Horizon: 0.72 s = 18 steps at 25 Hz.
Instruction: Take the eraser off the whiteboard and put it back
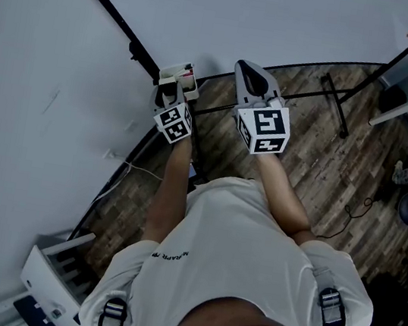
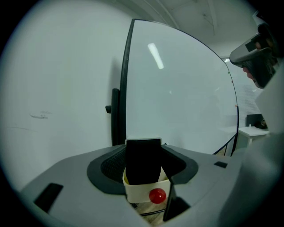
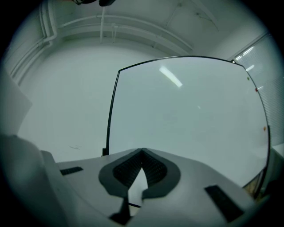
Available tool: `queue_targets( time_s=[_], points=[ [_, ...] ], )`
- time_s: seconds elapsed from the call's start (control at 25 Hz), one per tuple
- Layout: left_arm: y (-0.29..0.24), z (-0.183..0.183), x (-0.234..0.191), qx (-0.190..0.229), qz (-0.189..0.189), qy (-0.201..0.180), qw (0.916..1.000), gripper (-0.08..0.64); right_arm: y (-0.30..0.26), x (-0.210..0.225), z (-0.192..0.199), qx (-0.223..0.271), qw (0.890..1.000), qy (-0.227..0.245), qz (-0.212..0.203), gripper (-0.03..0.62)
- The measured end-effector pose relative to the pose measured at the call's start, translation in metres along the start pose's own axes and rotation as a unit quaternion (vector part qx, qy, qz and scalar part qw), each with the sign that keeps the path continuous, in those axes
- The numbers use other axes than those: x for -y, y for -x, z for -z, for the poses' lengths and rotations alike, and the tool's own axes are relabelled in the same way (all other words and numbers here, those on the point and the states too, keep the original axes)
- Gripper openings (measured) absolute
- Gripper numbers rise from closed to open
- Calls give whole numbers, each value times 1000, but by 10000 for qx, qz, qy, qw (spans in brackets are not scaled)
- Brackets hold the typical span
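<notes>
Fingers (image 2: 108, 166) of the left gripper (image 2: 143, 155) clamp the eraser (image 2: 141, 193) near the whiteboard (image 2: 177, 97).

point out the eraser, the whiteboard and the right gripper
eraser (image 2: 143, 170): left gripper view, on its black face
whiteboard (image 3: 191, 115): right gripper view, on the bare white surface
right gripper (image 3: 142, 151): right gripper view, where its fingertips meet

Left gripper (image 2: 144, 156): jaws clamped on the eraser's sides.
Eraser (image 2: 143, 184): cream body with a black face, upright between the fingers.
Red dot (image 2: 157, 195): low on the eraser's front.
Whiteboard (image 2: 182, 102): black-framed, beyond the fingertips.
</notes>
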<state>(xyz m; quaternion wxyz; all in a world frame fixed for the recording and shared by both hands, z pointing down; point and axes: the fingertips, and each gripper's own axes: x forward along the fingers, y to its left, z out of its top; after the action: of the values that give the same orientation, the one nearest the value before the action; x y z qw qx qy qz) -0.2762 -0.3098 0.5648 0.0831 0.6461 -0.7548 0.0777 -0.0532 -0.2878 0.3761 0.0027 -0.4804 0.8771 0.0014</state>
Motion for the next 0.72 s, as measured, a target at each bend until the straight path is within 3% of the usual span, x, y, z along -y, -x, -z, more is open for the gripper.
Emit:
queue_targets(
  time_s=[0.72],
  points=[
    [-4, 32, 3, -451, 42, 44, 9990, 232, 2, 0, 1, 12, 9999, -150, -38, 5]
  ],
)
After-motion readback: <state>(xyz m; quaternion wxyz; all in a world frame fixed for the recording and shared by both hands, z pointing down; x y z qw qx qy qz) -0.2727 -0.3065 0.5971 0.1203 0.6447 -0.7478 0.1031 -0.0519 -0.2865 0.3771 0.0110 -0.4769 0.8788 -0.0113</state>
